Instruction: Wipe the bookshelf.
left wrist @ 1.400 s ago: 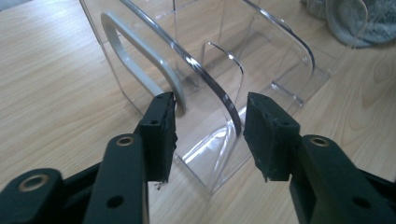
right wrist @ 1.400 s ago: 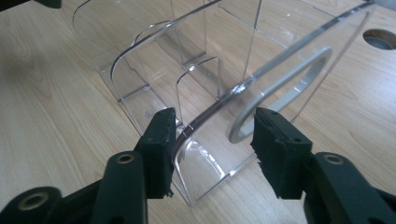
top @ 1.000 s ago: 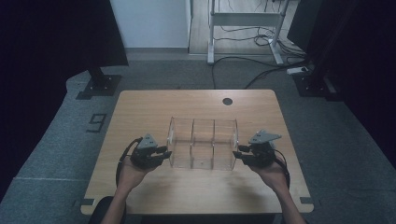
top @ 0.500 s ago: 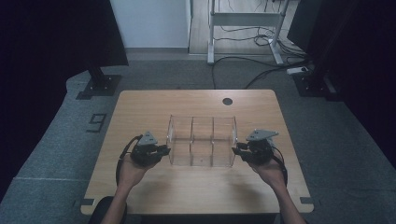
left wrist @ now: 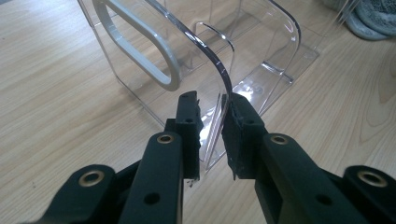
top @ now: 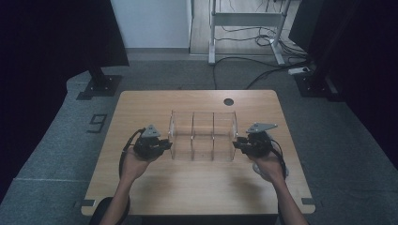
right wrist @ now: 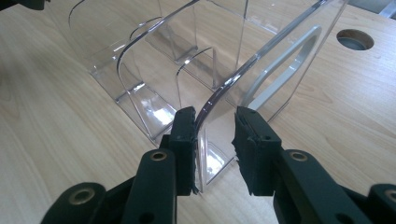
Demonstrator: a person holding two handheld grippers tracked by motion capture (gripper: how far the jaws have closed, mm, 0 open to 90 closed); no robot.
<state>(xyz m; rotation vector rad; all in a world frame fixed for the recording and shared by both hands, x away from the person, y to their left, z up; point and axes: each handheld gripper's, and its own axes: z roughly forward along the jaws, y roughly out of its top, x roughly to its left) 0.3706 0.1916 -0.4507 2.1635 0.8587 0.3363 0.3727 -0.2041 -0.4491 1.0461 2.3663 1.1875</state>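
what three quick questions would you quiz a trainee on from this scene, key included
1. True or false: the clear organiser lies tipped over on the floor.
2. How many compartments does the organiser have? A two, B three, C five.
3. What stands between the jaws of the left gripper and of the right gripper?

Key
1. False: it stands upright on the wooden table.
2. B.
3. An end wall of the organiser, one in each gripper. A gap shows beside each wall, so neither gripper clamps it yet. The left jaws have just been closing.
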